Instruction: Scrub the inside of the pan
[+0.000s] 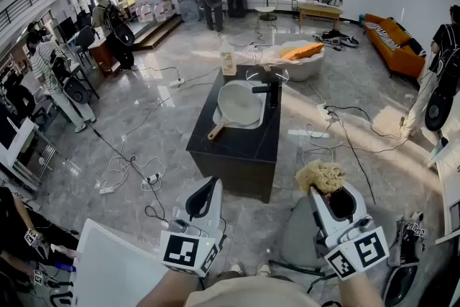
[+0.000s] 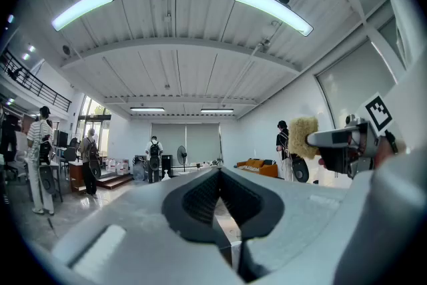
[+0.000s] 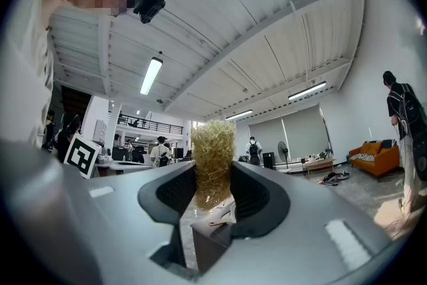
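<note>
Polished grey flooring is spreading across a big hall, and near its middle a black counter (image 1: 241,147) is carrying the pan (image 1: 238,103), straight ahead at twelve o'clock from the person and well apart from both tools. The pan is lying open side up on a white basin (image 1: 253,123), its pale inside showing and its wooden handle (image 1: 215,131) pointing toward seven o'clock. A pale bottle (image 1: 228,57) is standing at twelve o'clock from it, and a dark upright fixture (image 1: 273,92) at two o'clock.

Judging by looks, the pan is going to be rigid, fairly heavy and smooth inside, so it is likely to slide or spin under rubbing; the handle is offering the surest hold for steadying it.

Closer in, at five o'clock, the right gripper (image 1: 327,192) is clamping a straw-coloured fibrous scrubber (image 1: 321,176) between its jaws, the tuft sticking out past the tips. It is looking soft, light and springy, likely to flatten when pressed. At seven o'clock the left gripper (image 1: 205,192) is pointing level with its jaws closed together and nothing between them.
</note>
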